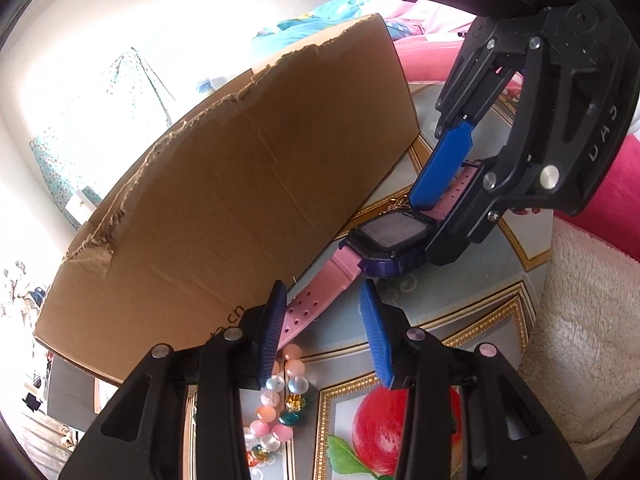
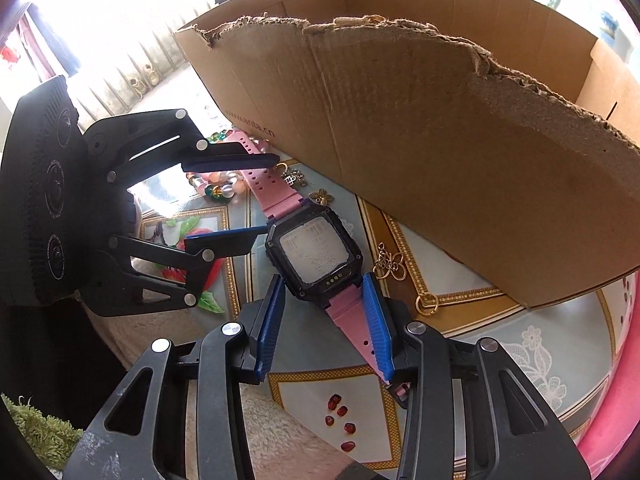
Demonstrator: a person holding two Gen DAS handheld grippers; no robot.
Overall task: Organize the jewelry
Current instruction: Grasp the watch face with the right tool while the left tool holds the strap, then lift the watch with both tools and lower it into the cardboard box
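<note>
Scene: Two hand-held grippers meet over a pink-strapped watch on a patterned table, w/ a torn cardboard box just behind.
Right gripper: Looks clamped on the watch where strap meets case. One blue pad lies along the strap's edge, the other is at the case corner.
Left gripper: Released. Jaws stand apart w/ the far strap end lying loosely between them; one pad is beside the strap, the other clear of it.
Watch position: In front of the box's near wall, outside it, face up and strap stretched btwn the two grippers. Can't tell whether it is lifted clear of the table.
Done so far: Little that shows. The box's floor is hidden from both views, so whatever is already inside can't be counted.
Still out: A bead bracelet near the left gripper; a flower charm and a gold knot charm beside the box; a gold ring nearby; loose red beads at the table's near edge.
Step in hand: Prob. carrying the watch to the box, right side doing the work.
Progress est.: Early to mid. Most pieces are still scattered on the table, and the watch is only picked up, not yet stowed.
</note>
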